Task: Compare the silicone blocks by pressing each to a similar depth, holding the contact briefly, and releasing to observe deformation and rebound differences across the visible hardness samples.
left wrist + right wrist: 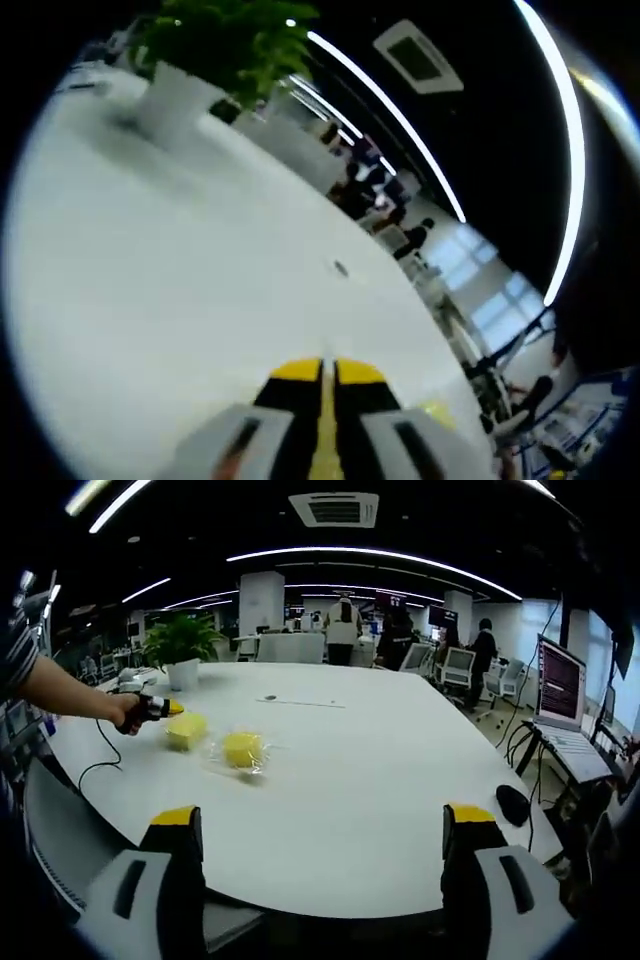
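Two yellow silicone blocks lie on the white table [380, 780] in the right gripper view: a squarish block [186, 730] on the left and a round block [242, 749] in clear wrapping beside it. The left gripper [172, 708], held by a person's hand [128, 712], sits just left of the squarish block with its yellow tip near it. In its own view the left gripper [327, 372] has its yellow-tipped jaws pressed together over bare table. My right gripper [325, 820] stands open at the table's near edge, well short of the blocks.
A potted green plant [182, 650] stands at the table's back left, also seen as the plant [215, 50]. A black cable [95, 760] trails off the left edge. A laptop [565, 705] and a dark mouse [512, 802] sit right. Office chairs and several people stand beyond.
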A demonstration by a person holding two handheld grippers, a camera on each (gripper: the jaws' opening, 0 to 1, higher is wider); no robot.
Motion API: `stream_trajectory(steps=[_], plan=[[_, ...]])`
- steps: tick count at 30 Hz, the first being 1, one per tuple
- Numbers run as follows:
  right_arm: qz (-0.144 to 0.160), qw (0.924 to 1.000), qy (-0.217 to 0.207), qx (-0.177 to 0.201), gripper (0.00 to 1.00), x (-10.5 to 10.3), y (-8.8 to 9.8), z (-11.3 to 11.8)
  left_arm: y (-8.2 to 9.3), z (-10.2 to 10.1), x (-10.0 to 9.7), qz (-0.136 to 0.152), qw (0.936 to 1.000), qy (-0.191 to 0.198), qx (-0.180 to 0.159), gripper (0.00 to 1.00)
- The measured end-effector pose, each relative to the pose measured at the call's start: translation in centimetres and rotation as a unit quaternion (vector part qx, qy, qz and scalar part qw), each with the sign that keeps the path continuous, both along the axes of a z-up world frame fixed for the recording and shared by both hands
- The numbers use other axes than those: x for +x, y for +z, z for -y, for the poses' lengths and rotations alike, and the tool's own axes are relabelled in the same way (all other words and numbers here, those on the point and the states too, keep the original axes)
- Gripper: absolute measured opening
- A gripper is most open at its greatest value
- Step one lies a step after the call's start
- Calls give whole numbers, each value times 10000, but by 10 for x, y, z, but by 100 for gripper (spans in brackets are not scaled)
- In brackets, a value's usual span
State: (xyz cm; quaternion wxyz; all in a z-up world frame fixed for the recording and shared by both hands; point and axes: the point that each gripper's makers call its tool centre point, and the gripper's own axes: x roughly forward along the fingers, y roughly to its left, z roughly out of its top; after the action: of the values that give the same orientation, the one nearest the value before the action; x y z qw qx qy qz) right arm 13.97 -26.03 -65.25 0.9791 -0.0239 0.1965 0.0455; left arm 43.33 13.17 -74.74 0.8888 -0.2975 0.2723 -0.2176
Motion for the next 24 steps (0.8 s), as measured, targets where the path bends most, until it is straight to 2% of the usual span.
stream_trajectory(steps=[4, 6, 10, 13, 18, 24], plan=[[-115, 9999, 22, -51, 93, 1, -4, 0, 4, -7, -1, 4, 9998, -11, 187, 8], [-132, 9999, 27, -46, 92, 0, -4, 0, 9, -10, -3, -28, 10000, 30, 22, 7], [-77, 10000, 38, -7, 92, 0, -2, -2, 11, -19, -9, -64, 9998, 140, 79, 8], [-115, 9999, 40, -9, 91, 0, -3, -1, 0, -22, -20, -387, 9990, 209, -11, 8], [-52, 10000, 59, 6, 90, -1, 0, -1, -17, -17, -39, -601, 9981, 138, 12, 8], [-115, 9999, 60, 30, 90, -6, -2, 0, -22, -7, -50, -715, 9972, 96, -188, 7]])
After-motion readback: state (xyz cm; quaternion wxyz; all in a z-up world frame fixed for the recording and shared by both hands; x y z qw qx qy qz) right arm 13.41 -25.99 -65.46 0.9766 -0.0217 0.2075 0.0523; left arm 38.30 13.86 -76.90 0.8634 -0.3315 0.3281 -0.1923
